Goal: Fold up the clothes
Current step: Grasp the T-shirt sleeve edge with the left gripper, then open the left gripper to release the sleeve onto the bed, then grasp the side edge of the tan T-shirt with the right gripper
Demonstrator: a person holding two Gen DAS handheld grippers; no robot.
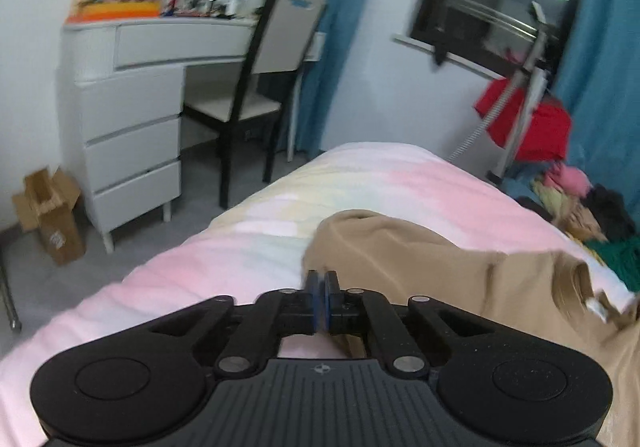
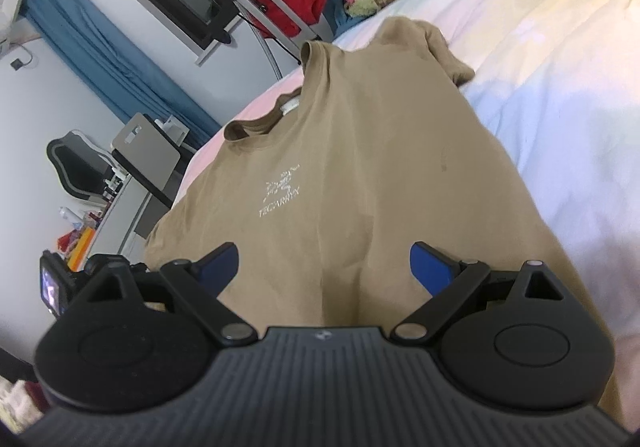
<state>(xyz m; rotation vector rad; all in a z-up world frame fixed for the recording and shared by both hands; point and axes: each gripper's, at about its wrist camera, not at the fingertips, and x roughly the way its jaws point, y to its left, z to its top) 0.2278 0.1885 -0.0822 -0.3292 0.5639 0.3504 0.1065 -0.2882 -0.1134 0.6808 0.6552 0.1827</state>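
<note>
I see the wide bed with its pastel pink, yellow and white striped cover (image 2: 540,59) filling most of both views. On it lies the tan cotton T-shirt with a white chest logo (image 2: 360,151), front up, collar pointing away from my right tongs (image 2: 324,267), one sleeve bunched at its far shoulder. My right tongs hang directly over the shirt's lower part, blue pads spread wide, holding nothing. My left tongs (image 1: 321,285) are pressed together at the shirt's edge; I cannot tell whether cloth is caught between them.
</note>
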